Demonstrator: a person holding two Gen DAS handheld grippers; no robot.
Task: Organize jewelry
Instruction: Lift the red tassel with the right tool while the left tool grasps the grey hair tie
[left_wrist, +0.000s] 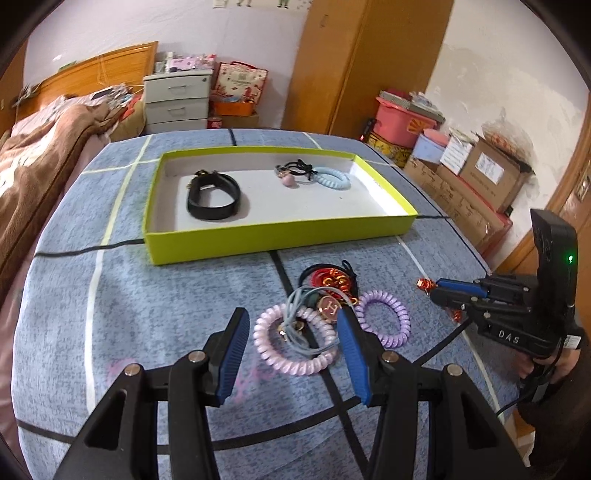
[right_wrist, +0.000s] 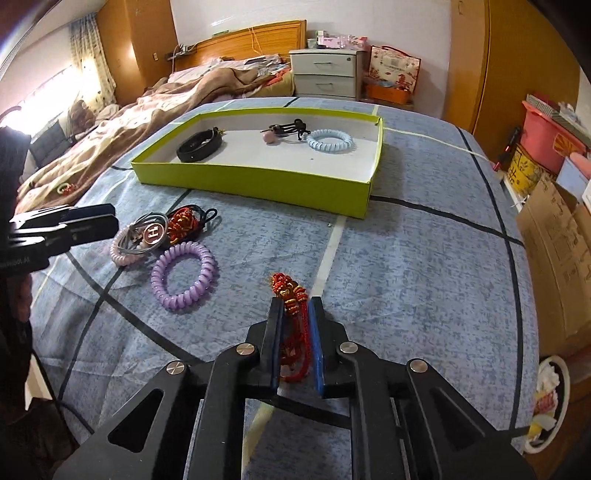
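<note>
Right tool (right_wrist: 293, 314) — jaws closed on the red knotted bracelet (right_wrist: 291, 295), low centre of frame. Left tool (left_wrist: 291, 332) — wide open, empty, over the pale pink coil (left_wrist: 295, 343). Green tray (left_wrist: 258, 240), upper frame: three pieces stowed. Purple coil (right_wrist: 184, 275) and tangle remain on the bedspread. Only the right view shows the grip.
</note>
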